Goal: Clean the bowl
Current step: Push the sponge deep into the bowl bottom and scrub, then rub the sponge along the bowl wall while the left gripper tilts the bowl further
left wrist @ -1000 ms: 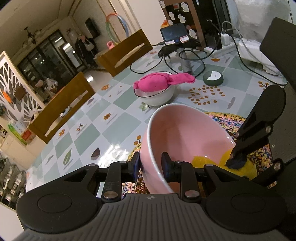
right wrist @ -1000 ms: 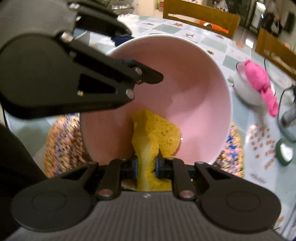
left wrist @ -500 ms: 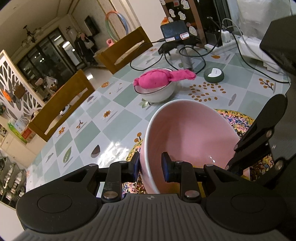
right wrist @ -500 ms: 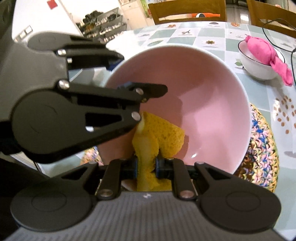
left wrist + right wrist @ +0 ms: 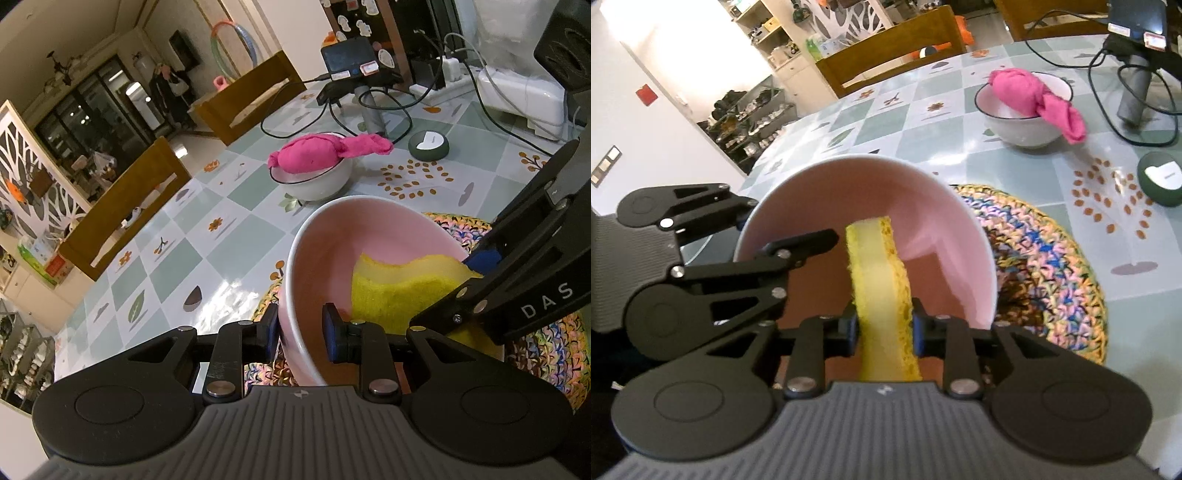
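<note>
The pink bowl is tipped on its side above a woven mat. My left gripper is shut on the bowl's wall, one pad outside and one inside. A yellow sponge stands on edge inside the bowl. My right gripper has the sponge between its pads. Its jaws are opening, and the pads still touch the sponge's sides.
The colourful woven mat lies under the bowl on the tiled tablecloth. Further back are a white bowl holding a pink cloth, a round green object and cables. Wooden chairs stand at the far edge.
The right gripper has rolled and shifted sideways, so the sponge now stands on edge in the bowl. Its jaws have widened and the squeezed sponge has swelled out. The left gripper kept still.
</note>
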`<state>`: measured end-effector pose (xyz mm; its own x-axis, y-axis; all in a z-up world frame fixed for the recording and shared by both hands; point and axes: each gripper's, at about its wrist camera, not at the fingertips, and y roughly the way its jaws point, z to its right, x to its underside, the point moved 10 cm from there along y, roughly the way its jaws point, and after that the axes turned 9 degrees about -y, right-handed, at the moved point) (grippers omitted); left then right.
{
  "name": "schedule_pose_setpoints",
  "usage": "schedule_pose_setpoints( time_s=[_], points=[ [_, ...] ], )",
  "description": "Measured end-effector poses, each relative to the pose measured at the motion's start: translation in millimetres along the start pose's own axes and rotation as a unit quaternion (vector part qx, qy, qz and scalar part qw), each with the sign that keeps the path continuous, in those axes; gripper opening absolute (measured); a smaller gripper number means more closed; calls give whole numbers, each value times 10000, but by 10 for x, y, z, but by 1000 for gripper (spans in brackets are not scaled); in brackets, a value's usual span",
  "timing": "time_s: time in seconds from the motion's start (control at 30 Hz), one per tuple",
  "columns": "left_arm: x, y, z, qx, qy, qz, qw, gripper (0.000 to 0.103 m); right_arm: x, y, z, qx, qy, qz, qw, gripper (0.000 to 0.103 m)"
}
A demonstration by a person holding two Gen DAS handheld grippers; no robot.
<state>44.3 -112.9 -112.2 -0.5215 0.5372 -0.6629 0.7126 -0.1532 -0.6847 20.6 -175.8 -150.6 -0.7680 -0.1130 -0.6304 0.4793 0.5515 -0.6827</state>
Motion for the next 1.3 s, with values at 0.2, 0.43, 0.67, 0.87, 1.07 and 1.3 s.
schedule_pose_setpoints(
  time_s=[0.2, 0.43, 0.67, 0.87, 1.07, 1.3],
  points=[
    [7, 2, 1, -14, -4, -25, 10000, 27, -29, -30, 34, 84, -44, 93, 9999, 32],
    [5, 7, 11, -20, 2, -27, 10000, 27, -80, -20, 62, 227, -87, 397, 9989, 30],
    [-3, 8, 8, -11, 1, -20, 10000, 27, -159, -96, -84, 455, -705, 625, 9945, 23],
    [1, 2, 8, -8, 14, -11, 10000, 27, -269, -106, -236, 1014, -1802, 577, 9767, 21],
    [-3, -19, 39, 14, 103, 45, 9999, 27, -358, -23, -152, 1275, -1902, 456, 9724, 21],
    [23, -23, 47, -12, 146, 30, 9999, 27, -395, 49, 13, 1659, -1461, 423, 9743, 20]
  ],
)
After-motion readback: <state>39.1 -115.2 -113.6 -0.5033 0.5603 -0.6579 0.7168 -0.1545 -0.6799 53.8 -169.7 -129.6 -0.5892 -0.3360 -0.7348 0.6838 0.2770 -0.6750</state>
